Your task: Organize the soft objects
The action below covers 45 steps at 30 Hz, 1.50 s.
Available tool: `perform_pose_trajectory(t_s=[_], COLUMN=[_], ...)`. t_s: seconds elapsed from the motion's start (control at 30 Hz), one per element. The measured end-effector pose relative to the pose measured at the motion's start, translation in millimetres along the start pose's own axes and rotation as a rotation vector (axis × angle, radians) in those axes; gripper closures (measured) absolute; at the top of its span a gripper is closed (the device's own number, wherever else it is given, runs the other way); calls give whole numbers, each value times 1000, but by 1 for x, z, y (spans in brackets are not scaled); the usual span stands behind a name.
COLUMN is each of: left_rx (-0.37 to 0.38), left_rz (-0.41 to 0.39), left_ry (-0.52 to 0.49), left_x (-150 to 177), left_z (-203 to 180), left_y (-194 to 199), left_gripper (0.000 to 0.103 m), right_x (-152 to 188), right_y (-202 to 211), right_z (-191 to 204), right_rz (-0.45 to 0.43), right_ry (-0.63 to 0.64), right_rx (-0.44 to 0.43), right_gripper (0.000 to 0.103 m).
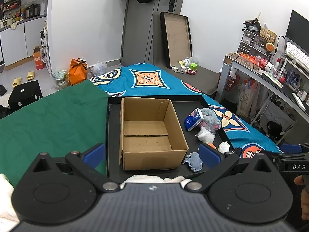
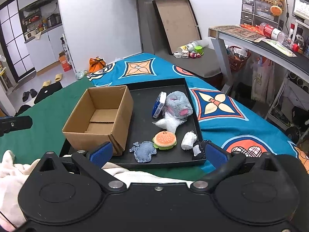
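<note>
Nothing is packed yet: the box (image 2: 100, 119) sits empty, 7 soft items wait on the tray (image 2: 143, 96), both grippers (image 1: 151, 153) (image 2: 158, 152) gape wide

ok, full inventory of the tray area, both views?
tray: 1, black, on the bed cloths
box: 1, brown cardboard, empty, open top, left part of tray
tissue pack: 1, blue and white, on edge beside plush
plush: 1, grey with pink, far right of tray
white bag: 1, clear with white fill, in front of plush
burger toy: 1, orange and green, near right
blue patch: 1, knitted, near edge
white roll: 1, right of burger toy
dark pouch: 1, black with white label, near right corner
towel: white, under grippers
left gripper: open
right gripper: open
</note>
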<state>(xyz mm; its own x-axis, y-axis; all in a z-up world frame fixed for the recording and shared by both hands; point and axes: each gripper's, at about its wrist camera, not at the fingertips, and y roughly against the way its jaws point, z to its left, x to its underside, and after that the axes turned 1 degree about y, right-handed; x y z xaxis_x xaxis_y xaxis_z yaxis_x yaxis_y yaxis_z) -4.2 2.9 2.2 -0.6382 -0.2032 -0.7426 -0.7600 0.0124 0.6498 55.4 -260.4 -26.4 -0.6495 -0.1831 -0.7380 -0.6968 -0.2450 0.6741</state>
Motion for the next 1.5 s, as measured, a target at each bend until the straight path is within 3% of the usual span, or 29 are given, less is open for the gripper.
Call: perform_pose_trajectory(t_s=[0.5, 0.87, 1.33, 1.5], left_rx=[3, -6, -43, -11], left_rz=[-4, 73, 137, 177], left_ry=[-6, -27, -35, 13], left_x=[-9, -17, -24, -27], left_z=[-3, -3, -2, 3], left_y=[0, -21, -52, -66], left_gripper=[1, 1, 1, 1], right_x=[-3, -10, -9, -9], right_y=[-6, -25, -57, -68], right_z=[-5, -18, -45, -51], right_rz=[0, 7, 39, 52], right_ry=[0, -29, -67, -92], right_rx=[-10, -26, 20, 7], right_gripper=[0, 0, 0, 0])
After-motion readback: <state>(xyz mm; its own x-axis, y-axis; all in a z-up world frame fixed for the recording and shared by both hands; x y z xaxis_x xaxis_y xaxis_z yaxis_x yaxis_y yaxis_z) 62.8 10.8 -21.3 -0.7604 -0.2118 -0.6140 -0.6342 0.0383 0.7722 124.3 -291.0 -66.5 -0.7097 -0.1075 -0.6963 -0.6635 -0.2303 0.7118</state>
